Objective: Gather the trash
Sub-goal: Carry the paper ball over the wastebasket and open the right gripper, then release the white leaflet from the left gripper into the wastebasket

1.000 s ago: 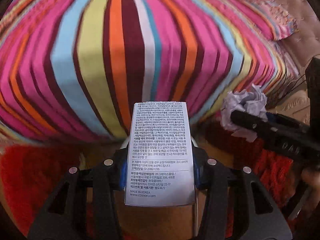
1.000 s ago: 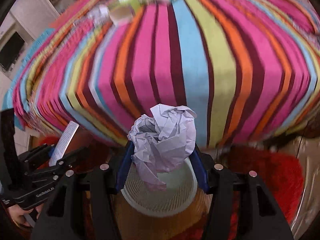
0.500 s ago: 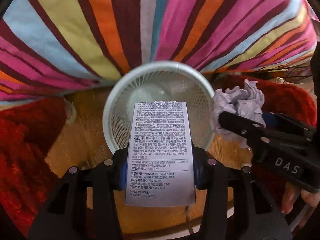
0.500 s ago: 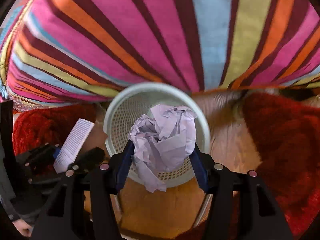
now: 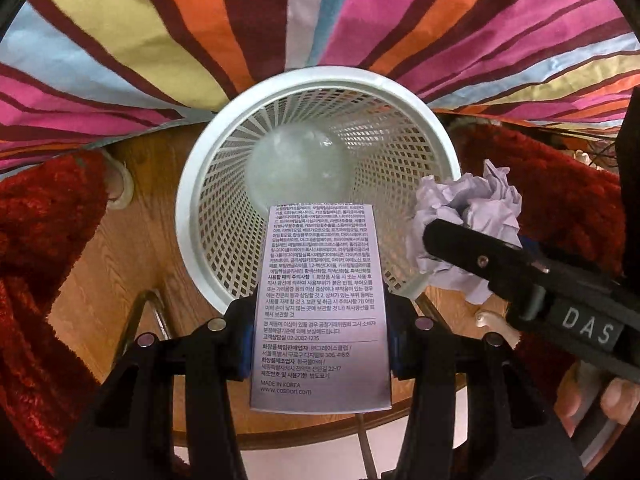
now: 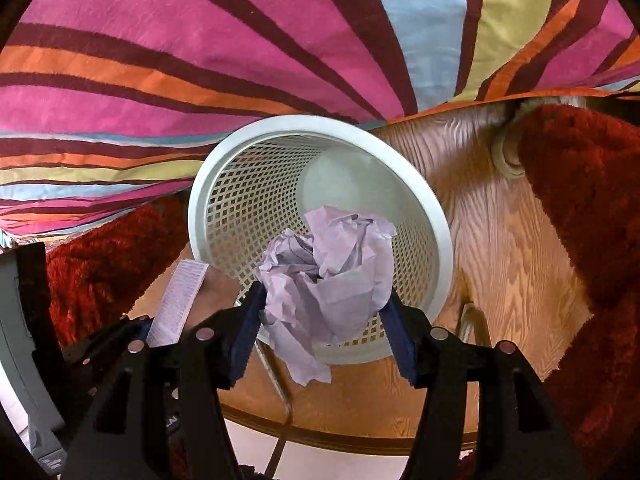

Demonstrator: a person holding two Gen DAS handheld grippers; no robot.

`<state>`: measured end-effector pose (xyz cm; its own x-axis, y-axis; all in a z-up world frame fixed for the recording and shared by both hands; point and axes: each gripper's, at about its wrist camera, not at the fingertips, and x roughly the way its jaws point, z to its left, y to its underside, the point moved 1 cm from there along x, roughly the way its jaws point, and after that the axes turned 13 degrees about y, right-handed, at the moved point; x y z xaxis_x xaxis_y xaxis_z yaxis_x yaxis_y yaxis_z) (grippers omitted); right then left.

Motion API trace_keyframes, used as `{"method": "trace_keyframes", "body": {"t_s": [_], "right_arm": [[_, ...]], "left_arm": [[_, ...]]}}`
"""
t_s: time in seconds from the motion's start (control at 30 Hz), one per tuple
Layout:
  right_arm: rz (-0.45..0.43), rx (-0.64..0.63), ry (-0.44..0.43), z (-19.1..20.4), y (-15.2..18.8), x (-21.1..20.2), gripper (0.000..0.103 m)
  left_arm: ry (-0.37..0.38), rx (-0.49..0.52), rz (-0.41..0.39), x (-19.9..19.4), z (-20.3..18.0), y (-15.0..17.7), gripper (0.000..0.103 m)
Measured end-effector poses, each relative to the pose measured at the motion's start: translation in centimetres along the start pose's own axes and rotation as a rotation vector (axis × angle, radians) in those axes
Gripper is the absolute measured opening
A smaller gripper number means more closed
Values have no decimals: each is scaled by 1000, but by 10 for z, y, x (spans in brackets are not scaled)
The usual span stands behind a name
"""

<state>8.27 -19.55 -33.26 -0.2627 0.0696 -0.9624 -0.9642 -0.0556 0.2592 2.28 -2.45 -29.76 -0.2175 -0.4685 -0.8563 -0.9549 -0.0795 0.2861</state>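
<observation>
Our left gripper (image 5: 320, 320) is clamped on a printed box (image 5: 320, 304), its long axis pointing ahead over the white basket (image 5: 200, 184) rim. Our right gripper (image 6: 324, 320), jaws just widening, has crumpled paper (image 6: 328, 276) between the pads above the basket's open mouth, striped cloth (image 6: 200, 40) close behind.

The waste basket (image 5: 192, 216) below me is white with a fine open lattice wall and a pale, plain bottom. My left hand-held gripper (image 5: 320, 344) is black with blue pads and carries a white box (image 5: 320, 304) printed with dense black text. The crumpled paper (image 6: 332, 276) in my right hand-held gripper (image 6: 324, 332) is pale lilac. The bedspread (image 5: 120, 52) runs in pink, maroon, orange, yellow-green and light blue stripes. The rug (image 6: 580, 208) is shaggy deep red on an orange-brown wood-grain floor (image 6: 504, 248).
</observation>
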Motion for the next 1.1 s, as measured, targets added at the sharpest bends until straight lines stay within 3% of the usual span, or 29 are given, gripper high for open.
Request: {"method": "trace_keyframes", "body": {"t_s": [0.03, 0.07, 0.1, 0.13, 0.6, 0.77, 1.0, 1.1], "right_arm": [[7, 1, 5, 0, 0, 2, 62], [13, 3, 11, 0, 0, 4, 70], [15, 5, 18, -1, -2, 6, 84], [16, 9, 26, -2, -2, 6, 90], [-23, 80, 37, -16, 0, -6, 94], [-152, 48, 62, -10, 10, -40, 94], [-348, 1, -20, -15, 27, -118, 95], [-545, 16, -87, -19, 39, -168, 95]], "left_arm": [[8, -5, 7, 2, 0, -2, 55], [10, -15, 14, 4, 2, -2, 62], [-2, -21, 13, 7, 2, -3, 81], [-15, -23, 7, 6, 3, -3, 86], [14, -27, -49, -2, 4, -2, 89], [14, 54, -183, -36, -12, 8, 93], [83, 252, -499, -110, -48, 27, 94], [43, 327, -586, -146, -61, 31, 94]]}}
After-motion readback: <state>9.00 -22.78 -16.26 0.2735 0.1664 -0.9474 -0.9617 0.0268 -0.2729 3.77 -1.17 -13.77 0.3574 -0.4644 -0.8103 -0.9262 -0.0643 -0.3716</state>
